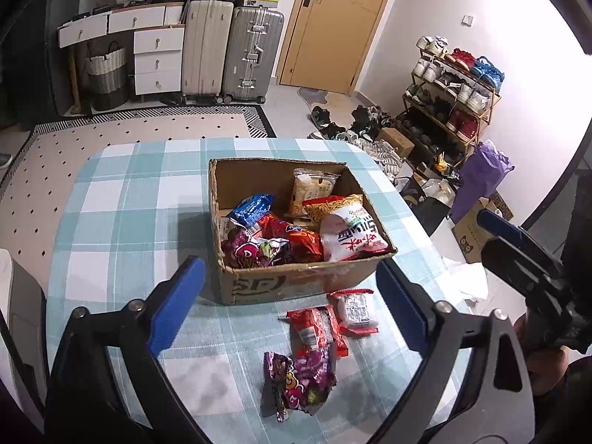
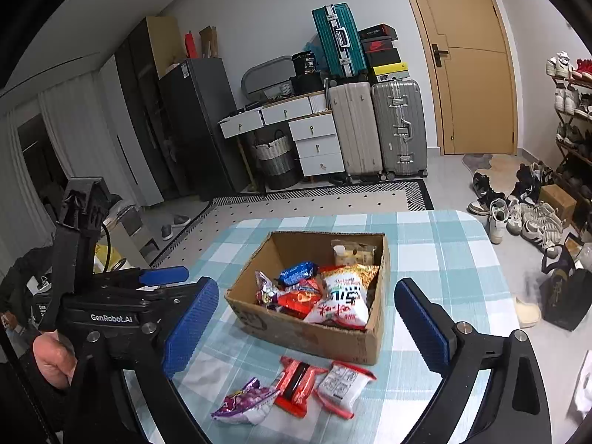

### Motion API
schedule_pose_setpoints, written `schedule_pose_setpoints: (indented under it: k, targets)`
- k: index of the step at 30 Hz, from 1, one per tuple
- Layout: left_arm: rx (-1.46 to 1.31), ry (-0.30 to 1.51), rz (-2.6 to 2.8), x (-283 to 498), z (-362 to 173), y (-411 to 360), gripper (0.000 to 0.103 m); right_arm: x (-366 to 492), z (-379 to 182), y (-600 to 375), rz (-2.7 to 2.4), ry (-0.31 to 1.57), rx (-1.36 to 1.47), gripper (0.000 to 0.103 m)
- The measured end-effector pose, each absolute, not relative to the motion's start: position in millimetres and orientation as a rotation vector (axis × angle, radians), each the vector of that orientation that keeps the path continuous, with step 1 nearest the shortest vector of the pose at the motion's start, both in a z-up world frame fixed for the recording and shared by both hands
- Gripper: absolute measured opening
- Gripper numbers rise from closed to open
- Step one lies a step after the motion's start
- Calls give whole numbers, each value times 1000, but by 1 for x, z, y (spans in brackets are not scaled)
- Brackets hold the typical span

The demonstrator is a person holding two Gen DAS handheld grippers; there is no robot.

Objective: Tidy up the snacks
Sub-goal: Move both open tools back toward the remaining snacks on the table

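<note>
A: Where do the snacks stand?

B: Most are in the box (image 1: 296,281) in the middle of the worktop (image 1: 122,203): a blue pack (image 1: 253,209), a pale pack (image 1: 312,188) against the far wall, a big white bag (image 1: 351,233), an orange bag (image 1: 296,238) and a purple one at the near corner. Three lie outside, just in front of the box: a purple bag (image 1: 299,381) nearest, a red pack (image 1: 316,327) touching it, and a white-and-red pack (image 1: 355,310) beside that.

A: And the grippers?

B: Both are empty with jaws spread wide. The left gripper (image 1: 292,303) hangs above the three loose packs, which sit between its fingers in its own view. The right gripper (image 2: 307,329) is held back and higher, framing the box and the loose packs alike.

A: So which step is this?

B: I'd judge it's the pause before a pick. Whether the loose ones go into the box or the box is being emptied, I cannot tell from this.

A: What does the next move call for?

B: Likely lowering one gripper over a single pack. The red pack and purple bag touch, so the fingers should straddle only one. These are soft crinkly wrappers, so a pinch across the middle should hold without slipping.
</note>
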State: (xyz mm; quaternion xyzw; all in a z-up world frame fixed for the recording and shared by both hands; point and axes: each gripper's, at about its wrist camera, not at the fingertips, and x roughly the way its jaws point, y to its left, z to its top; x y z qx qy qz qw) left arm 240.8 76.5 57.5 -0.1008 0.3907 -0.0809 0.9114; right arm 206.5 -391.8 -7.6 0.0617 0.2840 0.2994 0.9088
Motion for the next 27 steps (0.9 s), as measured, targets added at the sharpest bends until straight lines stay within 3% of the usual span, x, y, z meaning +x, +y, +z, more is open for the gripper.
schedule_pose_setpoints:
  k: [3, 15, 27]
  targets:
    - [-211, 783, -159, 230, 59, 78, 101, 198, -10, -396, 613, 587, 131, 99]
    - [-177, 792, -168, 190, 41, 65, 102, 170, -33, -411, 597, 605, 158, 99]
    - [-197, 879, -184, 177, -24, 51, 102, 159, -69, -430, 559, 656, 216, 100]
